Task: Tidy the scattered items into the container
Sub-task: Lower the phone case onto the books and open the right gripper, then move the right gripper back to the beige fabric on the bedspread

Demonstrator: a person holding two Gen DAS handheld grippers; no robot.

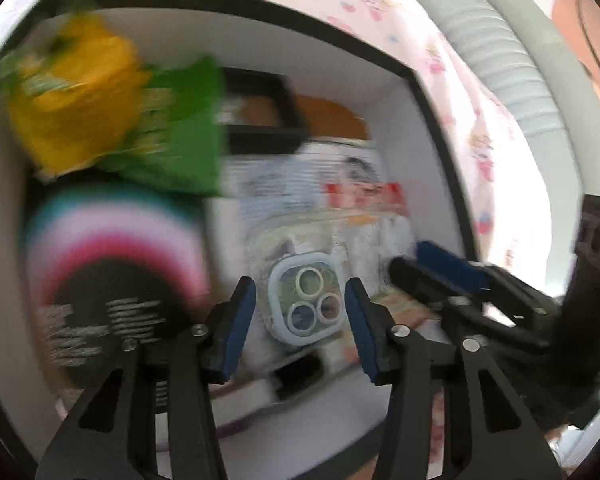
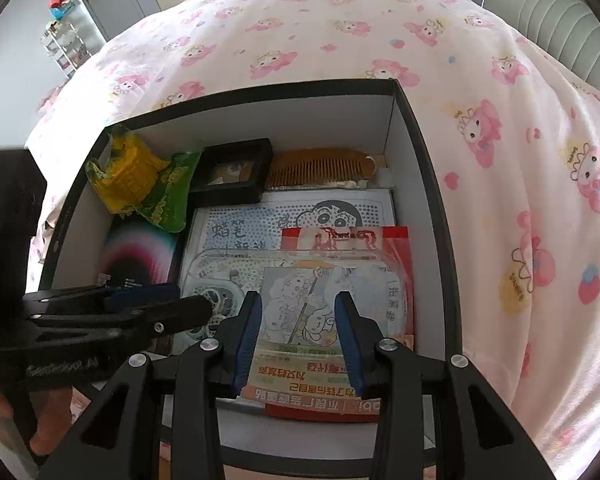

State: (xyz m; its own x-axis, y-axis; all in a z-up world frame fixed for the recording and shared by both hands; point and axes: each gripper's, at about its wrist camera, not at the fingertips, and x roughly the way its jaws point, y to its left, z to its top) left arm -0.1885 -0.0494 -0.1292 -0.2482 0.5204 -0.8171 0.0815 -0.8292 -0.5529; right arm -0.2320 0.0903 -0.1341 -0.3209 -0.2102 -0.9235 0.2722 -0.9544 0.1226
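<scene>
**Box is pretty full, both grippers empty**

The box sits on a pink bedsheet, holding a comb, a black frame, a green snack bag and a clear phone case. The left gripper and the right gripper both hover over it, jaws spread wide, gripping nothing.

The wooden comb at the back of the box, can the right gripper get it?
Probably yes. The comb lies uncovered against the box's far wall, nothing on top of it, and the right gripper is open and empty above the papers.
</scene>
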